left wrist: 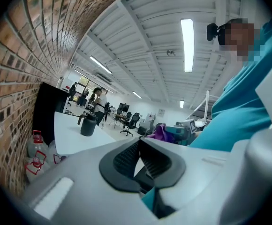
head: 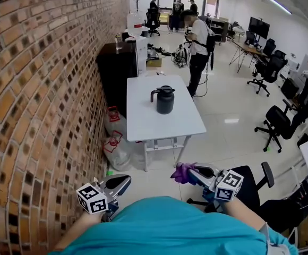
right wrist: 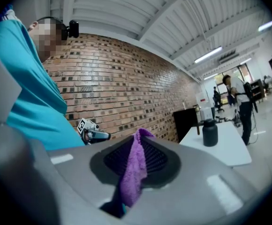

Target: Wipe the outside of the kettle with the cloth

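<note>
A black kettle [head: 164, 100] with a handle stands on a white table [head: 143, 118] some way ahead of me; it also shows as the kettle [left wrist: 88, 124] in the left gripper view and the kettle [right wrist: 210, 132] in the right gripper view. My right gripper [head: 188, 172] is shut on a purple cloth [head: 182, 172], which hangs between its pads as the cloth [right wrist: 133, 170]. My left gripper [head: 123, 181] is held low near my body, shut with nothing in it, its pads [left wrist: 126, 158] meeting. Both grippers are well short of the table.
A brick wall [head: 42, 89] runs along the left. Plastic bottles in bags [head: 114, 139] lie by the table legs, and a black cabinet [head: 114, 68] stands behind the table. A person [head: 199, 49] stands beyond the table. Office chairs [head: 279, 124] stand at the right.
</note>
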`<move>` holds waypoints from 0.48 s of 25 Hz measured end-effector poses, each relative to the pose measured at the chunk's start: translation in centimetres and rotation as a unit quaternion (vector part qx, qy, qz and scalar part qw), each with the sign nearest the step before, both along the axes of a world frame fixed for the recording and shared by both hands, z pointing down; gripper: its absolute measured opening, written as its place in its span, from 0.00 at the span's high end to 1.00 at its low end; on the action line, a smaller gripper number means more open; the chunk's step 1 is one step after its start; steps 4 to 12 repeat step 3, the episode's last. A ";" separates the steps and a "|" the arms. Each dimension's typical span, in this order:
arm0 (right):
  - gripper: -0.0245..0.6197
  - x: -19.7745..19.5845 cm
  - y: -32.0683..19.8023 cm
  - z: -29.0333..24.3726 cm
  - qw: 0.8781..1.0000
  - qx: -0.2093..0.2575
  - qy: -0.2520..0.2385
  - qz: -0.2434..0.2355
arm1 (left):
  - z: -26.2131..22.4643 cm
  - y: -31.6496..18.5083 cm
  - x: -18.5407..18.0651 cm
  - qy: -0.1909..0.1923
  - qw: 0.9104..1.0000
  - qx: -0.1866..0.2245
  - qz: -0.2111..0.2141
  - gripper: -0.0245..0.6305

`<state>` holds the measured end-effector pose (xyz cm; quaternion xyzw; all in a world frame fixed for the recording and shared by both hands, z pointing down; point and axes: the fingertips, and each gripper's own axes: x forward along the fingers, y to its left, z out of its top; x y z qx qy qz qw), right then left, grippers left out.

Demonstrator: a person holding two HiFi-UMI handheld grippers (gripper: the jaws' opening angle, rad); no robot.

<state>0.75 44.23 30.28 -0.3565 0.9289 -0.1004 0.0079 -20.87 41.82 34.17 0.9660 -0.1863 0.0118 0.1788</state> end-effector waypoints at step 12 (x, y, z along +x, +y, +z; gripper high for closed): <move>0.90 0.1 -0.3 0.0 1.000 0.001 -0.002 0.002 | 0.2 -0.3 -0.1 0.003 1.000 -0.002 -0.003 0.96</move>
